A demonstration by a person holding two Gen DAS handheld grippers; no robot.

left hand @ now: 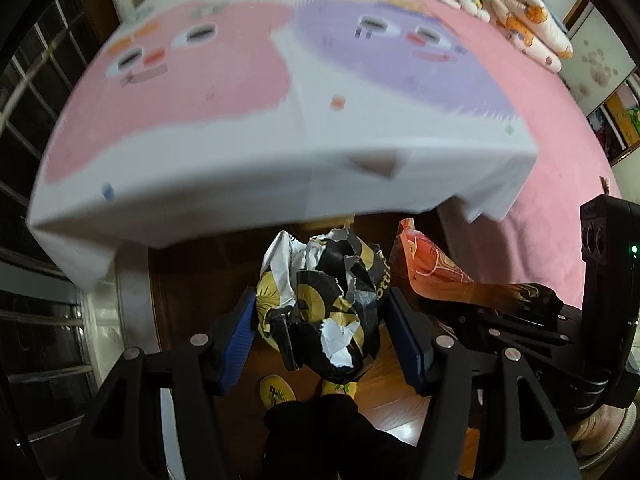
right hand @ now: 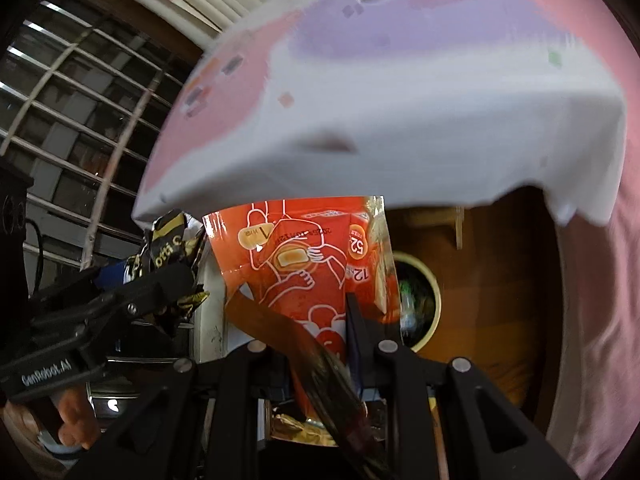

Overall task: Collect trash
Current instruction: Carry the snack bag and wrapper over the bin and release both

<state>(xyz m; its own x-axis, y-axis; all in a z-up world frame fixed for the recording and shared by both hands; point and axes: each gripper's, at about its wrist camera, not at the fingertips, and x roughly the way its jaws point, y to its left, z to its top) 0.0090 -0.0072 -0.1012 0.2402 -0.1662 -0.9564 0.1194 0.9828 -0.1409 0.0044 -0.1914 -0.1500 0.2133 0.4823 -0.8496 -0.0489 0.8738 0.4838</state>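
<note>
The left hand-held gripper [left hand: 322,320] points steeply down, its jaws standing about half apart and clamped on a crumpled black, gold and white wrapper [left hand: 324,304]. The blue pads [left hand: 240,332] press against both sides of the ball of paper, which bulges up past the fingertips. Below it lie a wooden floor [left hand: 384,384] and the person's feet in yellow slippers [left hand: 277,390].

To its right, the right hand-held gripper [right hand: 320,320] has its jaws nearly together on an orange plastic package [right hand: 296,256] printed with white line drawings. The package stands up beyond the fingertips, and a dark brown strip [right hand: 288,336] slants across its lower part between the fingers. In the left wrist view the same package [left hand: 432,268] shows just right of the wrapper, near it, though I cannot tell whether the two touch.

Beyond both grippers is a bed, with a white cloth [left hand: 280,128] bearing pink and purple cartoon faces hanging over its near edge, and a pink sheet [left hand: 560,184] to the right. Stuffed toys [left hand: 520,20] lie at the far right corner of the bed.

In the right wrist view a round bin with a pale rim [right hand: 424,308] sits on the floor right of the orange package, partly hidden by it. A barred window [right hand: 80,120] fills the left side.
</note>
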